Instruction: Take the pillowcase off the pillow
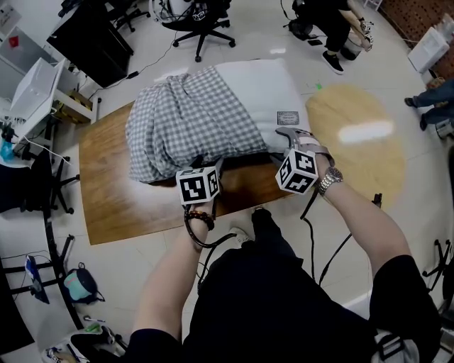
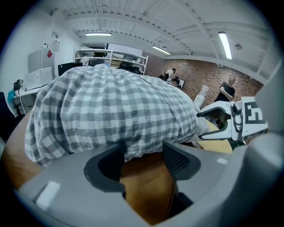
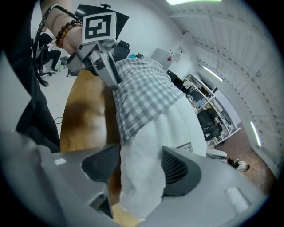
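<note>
A white pillow [image 1: 273, 92] lies on the wooden table [image 1: 113, 205], its left part still inside a grey checked pillowcase [image 1: 191, 117] that is bunched toward the left. My left gripper [image 1: 209, 164] is at the near hem of the pillowcase [image 2: 111, 106]. Its jaws stand open [image 2: 142, 155], with the hem at their tips and bare table between them. My right gripper [image 1: 287, 138] is at the pillow's bare near corner. That white corner [image 3: 151, 146] fills the gap of its wide open jaws [image 3: 140, 166]. The checked cloth [image 3: 142, 93] ends just beyond them.
A round pale wooden top [image 1: 362, 142] adjoins the table on the right. An office chair [image 1: 202, 21] stands behind the table. White shelving [image 1: 35, 92] and a black cabinet [image 1: 89, 39] are at the left. People's feet [image 1: 425, 99] show at the far right.
</note>
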Demonstrator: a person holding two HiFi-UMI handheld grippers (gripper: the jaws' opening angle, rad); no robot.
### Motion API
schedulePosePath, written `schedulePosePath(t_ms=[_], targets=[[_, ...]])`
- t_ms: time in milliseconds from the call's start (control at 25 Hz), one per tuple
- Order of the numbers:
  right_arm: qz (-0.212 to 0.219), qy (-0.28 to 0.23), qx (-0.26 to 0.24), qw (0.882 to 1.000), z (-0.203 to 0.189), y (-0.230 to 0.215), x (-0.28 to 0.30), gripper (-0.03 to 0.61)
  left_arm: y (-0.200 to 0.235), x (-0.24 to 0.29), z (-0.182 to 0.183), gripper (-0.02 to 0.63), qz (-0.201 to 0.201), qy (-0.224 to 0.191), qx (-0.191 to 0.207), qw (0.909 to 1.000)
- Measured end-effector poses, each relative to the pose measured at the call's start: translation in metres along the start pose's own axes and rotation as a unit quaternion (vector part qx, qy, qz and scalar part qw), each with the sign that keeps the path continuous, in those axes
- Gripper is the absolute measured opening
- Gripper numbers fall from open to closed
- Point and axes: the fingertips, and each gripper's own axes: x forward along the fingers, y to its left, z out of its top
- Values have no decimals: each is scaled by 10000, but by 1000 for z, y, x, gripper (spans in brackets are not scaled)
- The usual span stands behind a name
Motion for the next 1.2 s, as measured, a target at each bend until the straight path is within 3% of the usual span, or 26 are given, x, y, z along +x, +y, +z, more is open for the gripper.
schedulePosePath(t_ms=[160, 320, 440, 600, 1200], targets=[[-111, 58, 6, 9999, -5, -8, 9, 287, 5, 13, 3, 245, 64, -62, -126, 9999], [-375, 118, -8, 9992, -5, -19, 9, 153, 14, 14, 3, 131, 138, -94, -177, 9997], [-445, 165, 63, 9989, -4, -26, 6, 96, 16, 7, 3, 14, 93, -71, -251, 9996], [-494, 237, 172, 9983, -4, -34, 1, 15, 20, -6, 6, 6, 28, -108, -312, 9995], [-710, 513, 609, 9943, -24, -67, -28, 9, 118, -68, 16, 6, 644, -422, -972, 9923]])
